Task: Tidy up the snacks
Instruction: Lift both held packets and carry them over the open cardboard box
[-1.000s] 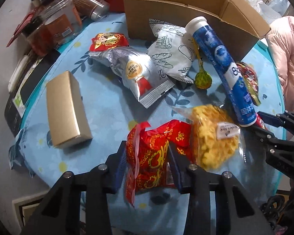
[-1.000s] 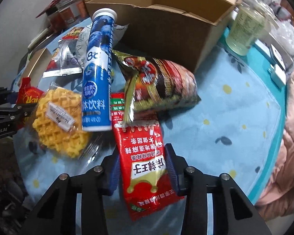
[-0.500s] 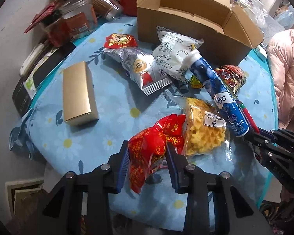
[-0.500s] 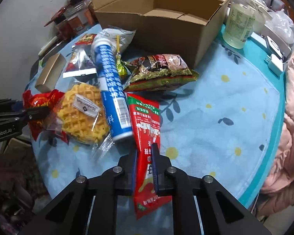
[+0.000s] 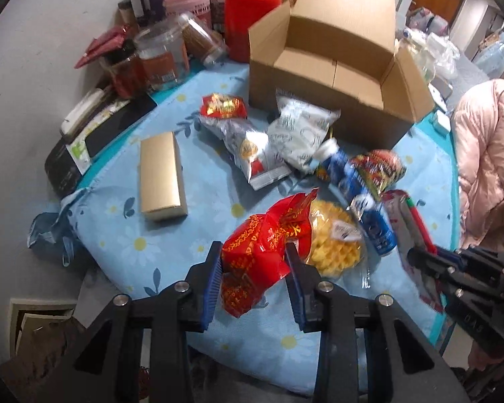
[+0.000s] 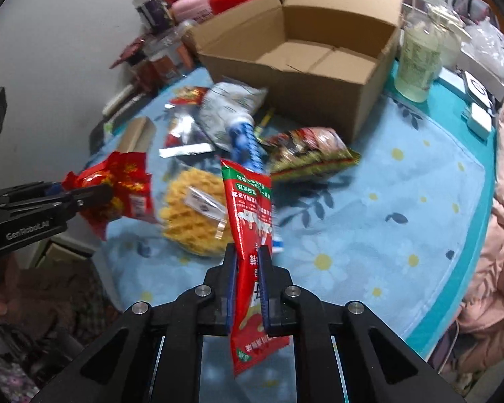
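Left wrist view first: the left hand-held gripper (image 5: 253, 268) is clamped on the red and gold packet (image 5: 265, 252), and that packet is now up off the desk (image 5: 124, 235), where a second ago it lay flat on the cloth with the pads only closing in. The waffle bag (image 5: 332, 241) stays down, just at the packet's 3 o'clock. The cardboard box (image 5: 336, 77), open and seemingly empty, waits at 12 o'clock. Over at 3 o'clock the right hand-held gripper (image 5: 420, 258) shows side-on with its own red load.

Right wrist view: the right hand-held gripper (image 6: 248, 265) has pinched tight on the long red sachet (image 6: 252, 221), which a second ago sat loose between wide pads on the desk; now it hangs clear, top end toward 12 o'clock. The blue tube (image 6: 245, 144) lies beyond it, the box at 1 o'clock.

Both pickups look done, so the carry to the box should come next.
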`<state>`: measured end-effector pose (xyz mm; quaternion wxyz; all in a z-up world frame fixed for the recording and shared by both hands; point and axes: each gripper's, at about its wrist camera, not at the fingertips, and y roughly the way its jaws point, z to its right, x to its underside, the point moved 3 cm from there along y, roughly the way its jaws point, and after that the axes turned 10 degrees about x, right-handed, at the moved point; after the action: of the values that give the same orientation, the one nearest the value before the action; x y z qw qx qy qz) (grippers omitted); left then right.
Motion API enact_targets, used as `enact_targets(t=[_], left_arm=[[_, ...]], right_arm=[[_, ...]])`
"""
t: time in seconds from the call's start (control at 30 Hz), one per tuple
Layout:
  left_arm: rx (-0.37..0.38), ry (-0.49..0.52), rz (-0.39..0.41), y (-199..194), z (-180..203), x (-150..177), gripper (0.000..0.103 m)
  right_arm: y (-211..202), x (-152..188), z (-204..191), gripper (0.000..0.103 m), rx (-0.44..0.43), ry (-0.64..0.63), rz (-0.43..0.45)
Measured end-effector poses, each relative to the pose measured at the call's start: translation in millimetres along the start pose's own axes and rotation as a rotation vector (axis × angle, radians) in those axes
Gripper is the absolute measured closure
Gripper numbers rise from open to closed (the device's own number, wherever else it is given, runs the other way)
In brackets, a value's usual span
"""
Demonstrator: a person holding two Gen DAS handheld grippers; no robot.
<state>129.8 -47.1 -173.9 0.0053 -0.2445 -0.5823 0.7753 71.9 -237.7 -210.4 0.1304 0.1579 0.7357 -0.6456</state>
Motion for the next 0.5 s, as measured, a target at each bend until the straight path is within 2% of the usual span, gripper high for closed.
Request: enact_targets(t=[0.3, 0.5], left_arm=[[0.040, 0.021, 0.117, -37, 9, -39, 0.068], [0.074, 0.054, 0.170, -47, 15, -75, 0.068]], right_arm=[[-20, -33, -16, 0.092, -0.042, -0.016, 0.095], [-29, -69, -16, 0.092, -0.030, -0.006, 0.156]])
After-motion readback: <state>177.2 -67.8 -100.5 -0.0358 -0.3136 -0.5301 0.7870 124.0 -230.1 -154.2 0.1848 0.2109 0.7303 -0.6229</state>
